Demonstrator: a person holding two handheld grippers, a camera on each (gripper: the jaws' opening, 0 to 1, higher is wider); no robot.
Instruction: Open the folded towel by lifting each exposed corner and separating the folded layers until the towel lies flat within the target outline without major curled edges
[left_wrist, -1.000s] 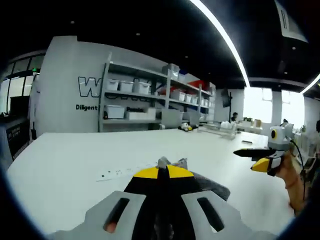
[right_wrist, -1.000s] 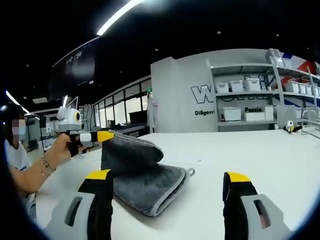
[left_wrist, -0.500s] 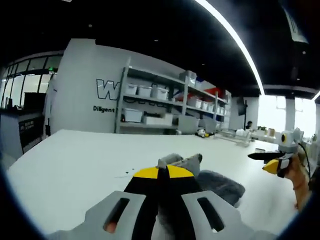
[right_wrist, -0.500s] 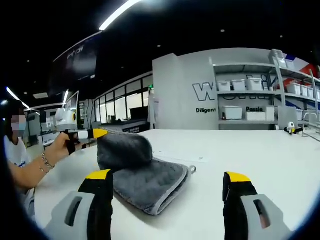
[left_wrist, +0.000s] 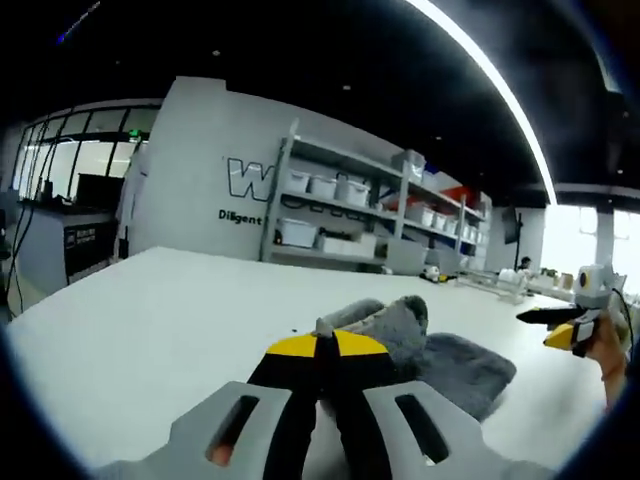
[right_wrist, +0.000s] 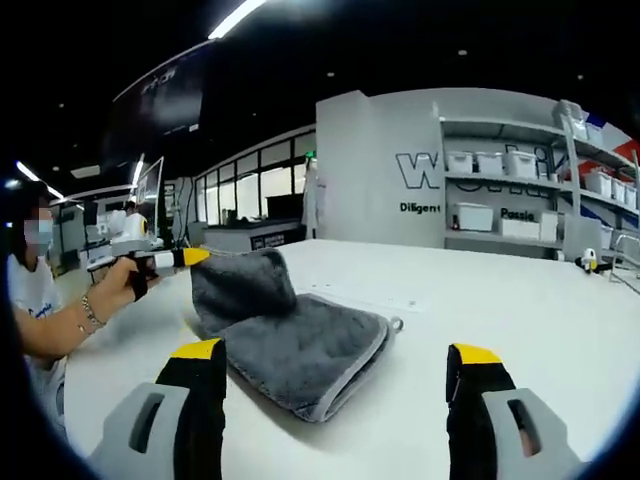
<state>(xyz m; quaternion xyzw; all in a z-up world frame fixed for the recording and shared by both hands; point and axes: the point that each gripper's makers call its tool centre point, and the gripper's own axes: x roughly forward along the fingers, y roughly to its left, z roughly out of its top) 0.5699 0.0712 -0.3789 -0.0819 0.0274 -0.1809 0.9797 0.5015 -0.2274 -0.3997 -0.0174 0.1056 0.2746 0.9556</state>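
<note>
A grey towel (right_wrist: 300, 350) lies folded on the white table (right_wrist: 520, 310), its top layer pulled up into a hump (right_wrist: 240, 285) at the left. My left gripper (right_wrist: 190, 257), held by a person's hand, is shut on that lifted corner. In the left gripper view the shut yellow-tipped left gripper (left_wrist: 322, 346) has the raised towel (left_wrist: 395, 325) just beyond it, and the flat part (left_wrist: 465, 365) spreads to the right. My right gripper (right_wrist: 335, 352) stands open above the table, short of the towel's near edge. The right gripper (left_wrist: 562, 335) hovers apart from the towel.
A person (right_wrist: 35, 300) sits at the table's left side. Shelves with white bins (right_wrist: 500, 200) and a lettered wall (left_wrist: 245, 180) stand behind the table. A dark counter (left_wrist: 60, 245) is far left. Bare tabletop (left_wrist: 150, 310) surrounds the towel.
My left gripper has drawn the towel's corner lower and further left, peeling the top layer back and flattening the hump. The right gripper stays open and nearly still.
</note>
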